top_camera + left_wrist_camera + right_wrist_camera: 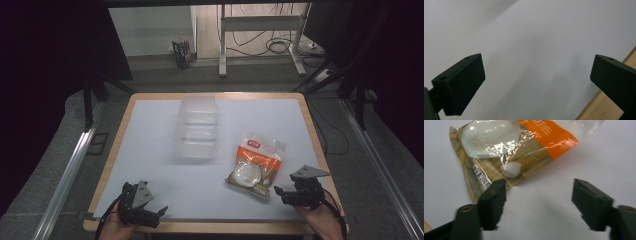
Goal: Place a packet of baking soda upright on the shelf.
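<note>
- Desk (150,150): wooden-edged, covered by a white sheet. All places below are given against the snack bag.
- Clear plastic container (198,127): stands on the white sheet, beyond the snack bag and to its left, well apart from it. It looks empty, though its clear walls make that hard to confirm.
- Snack bag (256,165): lies flat on the desk's right half. Clear film with an orange band and a wood-grain print; a round white piece (489,138) and a smaller white lump (511,169) show through the film.
- Right gripper (280,192): held by the person's right hand at the desk's near right corner, just beside the bag's near end. Its fingers (492,202) are released and parted. One finger overlaps the bag's near corner in the right gripper view; whether it touches the bag cannot be told. Nothing but white sheet lies between the fingers.
- Left gripper (161,212): at the near left edge, well apart from the bag. Fingers (461,85) released, spread wide over bare sheet.
</note>
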A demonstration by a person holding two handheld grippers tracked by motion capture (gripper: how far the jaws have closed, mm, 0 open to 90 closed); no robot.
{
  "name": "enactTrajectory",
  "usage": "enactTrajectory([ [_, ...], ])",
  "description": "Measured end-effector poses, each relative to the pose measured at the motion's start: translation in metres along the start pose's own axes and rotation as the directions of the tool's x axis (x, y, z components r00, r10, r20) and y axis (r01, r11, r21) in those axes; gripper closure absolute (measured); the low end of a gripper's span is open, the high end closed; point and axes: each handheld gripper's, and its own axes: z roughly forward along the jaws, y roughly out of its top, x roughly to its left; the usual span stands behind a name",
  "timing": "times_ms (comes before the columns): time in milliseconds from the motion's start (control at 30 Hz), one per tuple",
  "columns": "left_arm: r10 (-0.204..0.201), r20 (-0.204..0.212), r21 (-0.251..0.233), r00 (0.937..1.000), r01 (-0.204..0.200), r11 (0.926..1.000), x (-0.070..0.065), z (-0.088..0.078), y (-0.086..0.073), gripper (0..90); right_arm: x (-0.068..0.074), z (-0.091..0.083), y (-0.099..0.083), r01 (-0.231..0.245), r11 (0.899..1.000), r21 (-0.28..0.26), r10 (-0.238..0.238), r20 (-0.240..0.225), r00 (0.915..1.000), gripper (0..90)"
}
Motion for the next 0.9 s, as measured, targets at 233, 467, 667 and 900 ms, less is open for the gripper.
enactTrajectory([
  [233,0.002,0.001,0.000,1.0000,-0.002,1.0000,0.000,0.000,0.000,0.0,0.005,0.001,0.007,0.023,1.000,0.021,-0.022,-0.041,0.9989,63.1],
  [467,0.006,-0.001,0.000,1.0000,-0.006,1.0000,-0.001,0.000,0.000,0.0,0.010,0.011,0.009,0.106,0.990,0.093,-0.101,-0.057,0.9932,88.3],
  [667,0.008,0.000,0.003,1.0000,-0.008,1.0000,-0.001,0.001,0.000,0.0,0.015,0.020,0.010,0.138,0.983,0.123,-0.128,-0.084,0.9882,88.4],
  [900,0.013,-0.001,0.007,0.9999,-0.013,0.9999,-0.001,0.001,0.000,0.0,0.015,0.030,0.009,0.121,0.981,0.151,-0.103,-0.119,0.9875,88.5],
])
